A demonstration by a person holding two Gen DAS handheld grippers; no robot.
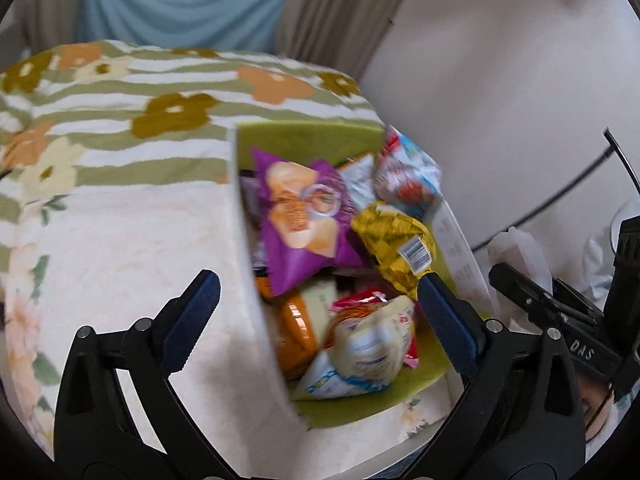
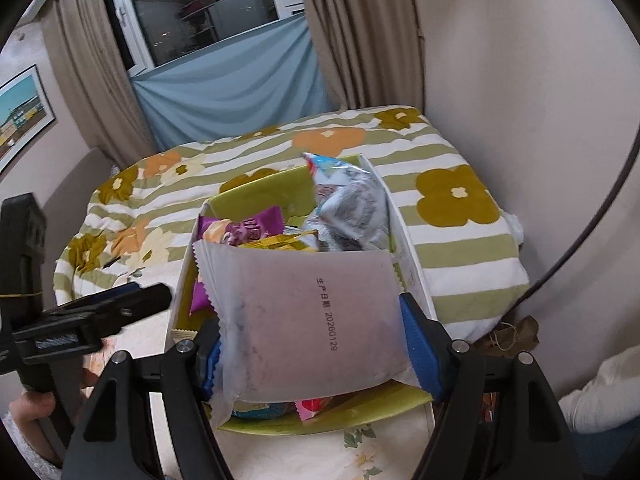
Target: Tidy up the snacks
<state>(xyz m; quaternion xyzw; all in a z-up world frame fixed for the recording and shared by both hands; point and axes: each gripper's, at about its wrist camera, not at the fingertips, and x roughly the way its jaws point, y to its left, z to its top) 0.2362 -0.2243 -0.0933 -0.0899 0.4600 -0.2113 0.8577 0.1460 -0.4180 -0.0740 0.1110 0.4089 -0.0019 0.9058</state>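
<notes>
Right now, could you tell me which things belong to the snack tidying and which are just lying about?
Job:
green-lined box
purple packet
yellow packet
frosted packet, held between the right gripper fingers
left gripper, open

Lying about:
floral blanket
curtains
framed picture

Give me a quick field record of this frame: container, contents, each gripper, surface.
container: open box, white outside, green lining
contents: purple snack bag, yellow packet, red-and-white packet, pale packet, orange item beneath
left gripper: open, empty, fingers straddling the box's left wall
right gripper: holds frosted sachet with printed date code, over the box
surface: bed with floral striped blanket
blur: left wrist view smeared, labels unreadable
</notes>
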